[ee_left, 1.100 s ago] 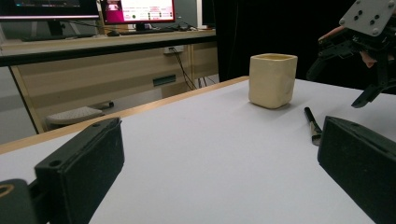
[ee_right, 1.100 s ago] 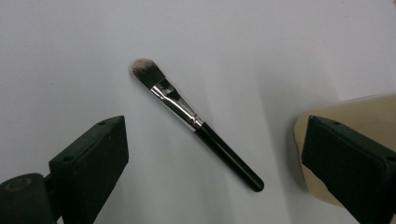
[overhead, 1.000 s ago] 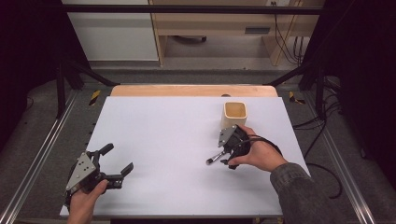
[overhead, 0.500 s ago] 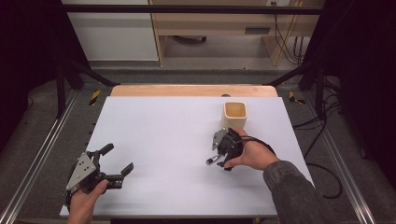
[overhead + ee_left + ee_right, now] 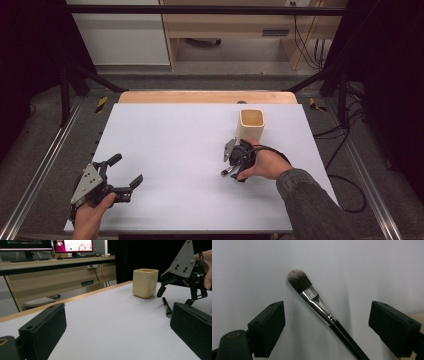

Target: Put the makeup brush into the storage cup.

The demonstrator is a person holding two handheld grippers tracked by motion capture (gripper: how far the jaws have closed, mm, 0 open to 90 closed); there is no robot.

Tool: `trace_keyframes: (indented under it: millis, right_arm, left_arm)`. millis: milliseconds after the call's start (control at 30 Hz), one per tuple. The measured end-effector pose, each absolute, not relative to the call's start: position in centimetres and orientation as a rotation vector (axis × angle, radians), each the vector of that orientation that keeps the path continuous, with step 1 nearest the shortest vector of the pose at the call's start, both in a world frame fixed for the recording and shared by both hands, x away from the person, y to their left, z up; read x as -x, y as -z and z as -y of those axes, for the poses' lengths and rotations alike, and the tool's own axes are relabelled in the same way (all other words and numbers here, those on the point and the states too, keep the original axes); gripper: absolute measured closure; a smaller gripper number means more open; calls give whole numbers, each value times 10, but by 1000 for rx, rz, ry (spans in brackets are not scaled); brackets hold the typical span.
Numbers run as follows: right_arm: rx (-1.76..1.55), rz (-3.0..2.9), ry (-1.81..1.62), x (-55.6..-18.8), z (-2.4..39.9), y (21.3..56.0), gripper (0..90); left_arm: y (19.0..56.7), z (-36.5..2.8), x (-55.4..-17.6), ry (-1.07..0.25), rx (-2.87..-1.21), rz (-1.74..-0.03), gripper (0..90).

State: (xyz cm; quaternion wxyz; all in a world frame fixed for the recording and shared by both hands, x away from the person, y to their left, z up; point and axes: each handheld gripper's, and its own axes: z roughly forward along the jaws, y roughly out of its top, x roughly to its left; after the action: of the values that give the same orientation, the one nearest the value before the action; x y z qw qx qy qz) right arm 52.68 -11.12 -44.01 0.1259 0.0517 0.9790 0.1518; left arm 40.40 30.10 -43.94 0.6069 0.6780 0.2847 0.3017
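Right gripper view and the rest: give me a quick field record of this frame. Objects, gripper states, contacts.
surface: white table
brush: makeup brush lying flat on the table, bristles pointing away from the right gripper, black handle, silver ferrule
cup: cream square cup, upright, beyond the brush, apart from it
right gripper: open, jaws either side of the brush, not touching it
left gripper: open, holding nothing, near the front left corner of the table
contacts: brush on table, cup on table
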Motion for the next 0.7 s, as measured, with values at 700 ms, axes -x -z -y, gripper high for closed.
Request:
trace_keyframes:
  millis: [700]
  right_arm:
    - [-145, -2894, -393, -535, 114, 448, 261]
  left_arm:
    - [439, -301, -403, -699, -1573, -655, 2]
